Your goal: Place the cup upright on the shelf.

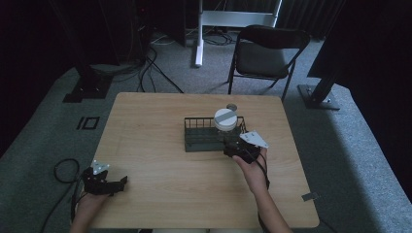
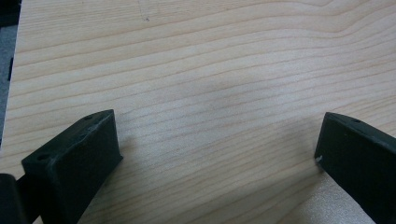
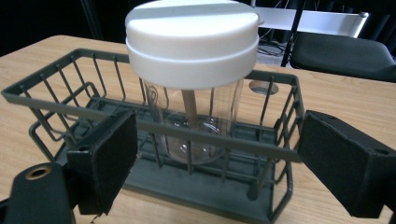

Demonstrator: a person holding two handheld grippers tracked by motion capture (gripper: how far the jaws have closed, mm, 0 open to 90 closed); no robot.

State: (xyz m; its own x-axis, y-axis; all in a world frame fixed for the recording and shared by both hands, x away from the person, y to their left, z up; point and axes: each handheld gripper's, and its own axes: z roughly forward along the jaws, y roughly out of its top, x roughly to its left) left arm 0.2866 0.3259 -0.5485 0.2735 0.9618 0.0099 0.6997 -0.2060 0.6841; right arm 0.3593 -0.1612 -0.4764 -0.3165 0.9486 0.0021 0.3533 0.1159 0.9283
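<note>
Jar (image 3: 192, 70) with white lid stands upright inside the wire basket (image 3: 42, 84) — right gripper (image 3: 217, 158) just before it, jaws apart; high view adds left gripper (image 1: 116, 183), also spread, over bare table (image 1: 160, 179)

Left gripper (image 2: 217, 154) hangs over the bare wooden table (image 2: 210, 70), jaws spread wide

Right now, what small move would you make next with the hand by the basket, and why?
Probably ease the right gripper forward and a little up toward the jar. Its jaws are open and level with the near rail of the basket, while the jar stands upright inside behind that rail. The left gripper is open over bare table.
</note>
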